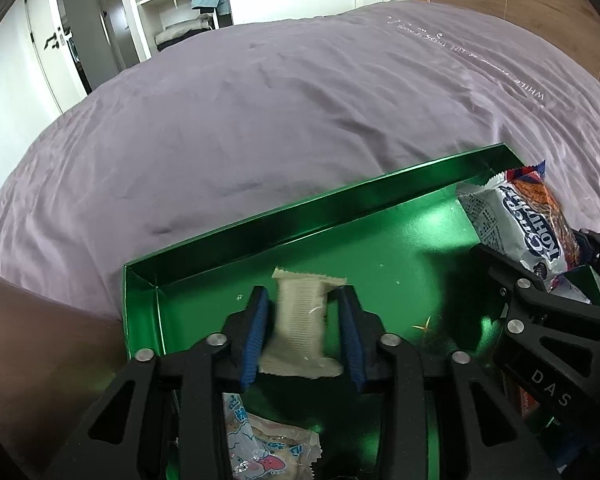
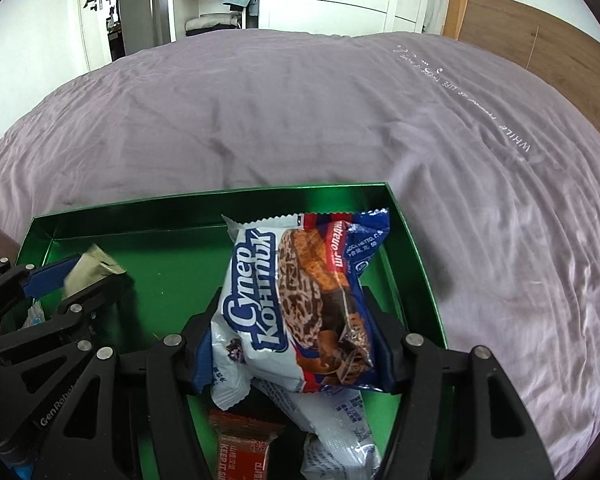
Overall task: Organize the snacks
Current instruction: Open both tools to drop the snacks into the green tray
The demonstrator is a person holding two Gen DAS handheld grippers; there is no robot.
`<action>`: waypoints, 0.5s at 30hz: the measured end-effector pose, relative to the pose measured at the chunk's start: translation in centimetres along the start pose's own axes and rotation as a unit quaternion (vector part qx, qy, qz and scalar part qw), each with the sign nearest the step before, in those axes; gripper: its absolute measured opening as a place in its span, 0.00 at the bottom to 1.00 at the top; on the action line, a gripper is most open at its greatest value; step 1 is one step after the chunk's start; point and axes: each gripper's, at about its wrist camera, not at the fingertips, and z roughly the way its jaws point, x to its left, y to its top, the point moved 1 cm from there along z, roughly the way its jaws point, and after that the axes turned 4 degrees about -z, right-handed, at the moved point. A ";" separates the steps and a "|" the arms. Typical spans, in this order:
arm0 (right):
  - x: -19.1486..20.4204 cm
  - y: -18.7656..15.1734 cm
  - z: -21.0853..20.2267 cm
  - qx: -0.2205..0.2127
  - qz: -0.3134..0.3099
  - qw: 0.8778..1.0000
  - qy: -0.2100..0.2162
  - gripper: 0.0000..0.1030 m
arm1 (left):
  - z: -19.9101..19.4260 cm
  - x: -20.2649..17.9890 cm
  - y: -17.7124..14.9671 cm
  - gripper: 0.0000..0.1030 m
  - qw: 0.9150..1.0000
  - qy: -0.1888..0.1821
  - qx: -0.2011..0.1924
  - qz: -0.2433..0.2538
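Observation:
A shiny green tray (image 1: 340,208) lies on the bed. My left gripper (image 1: 303,294) hangs over the tray's left half, jaws slightly apart. A blurred beige snack packet (image 1: 300,328) sits loose between its blue pads (image 1: 256,332), with a gap on the right side. In the right wrist view the left gripper (image 2: 84,276) and beige packet (image 2: 96,268) show at the tray's (image 2: 172,220) left. My right gripper (image 2: 294,296) is shut on a white, blue and brown cookie packet (image 2: 292,288) above the tray's right half. The same cookie packet (image 1: 520,224) and right gripper (image 1: 548,256) appear in the left wrist view.
In the tray's near part lie a clear packet with blue and pink print (image 1: 260,448), an orange-brown bar (image 2: 244,448) and a white packet (image 2: 340,432). A purple sheet (image 1: 260,120) surrounds the tray. A wooden headboard (image 2: 540,40) stands far right, a wardrobe (image 1: 172,8) behind. A person's arm (image 1: 40,340) is at left.

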 end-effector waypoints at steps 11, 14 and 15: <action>0.1 0.5 -1.1 -0.010 -0.002 1.000 -0.011 0.48 | -0.5 0.4 0.1 0.57 1.000 0.013 -0.013 -0.001; 0.1 0.9 -2.1 -0.018 -0.003 1.000 -0.014 0.62 | -0.9 0.5 0.2 0.57 1.000 0.015 -0.018 -0.001; 0.1 1.1 -2.5 -0.022 -0.003 1.000 -0.014 0.80 | -1.0 0.5 0.3 0.58 1.000 0.017 -0.021 0.002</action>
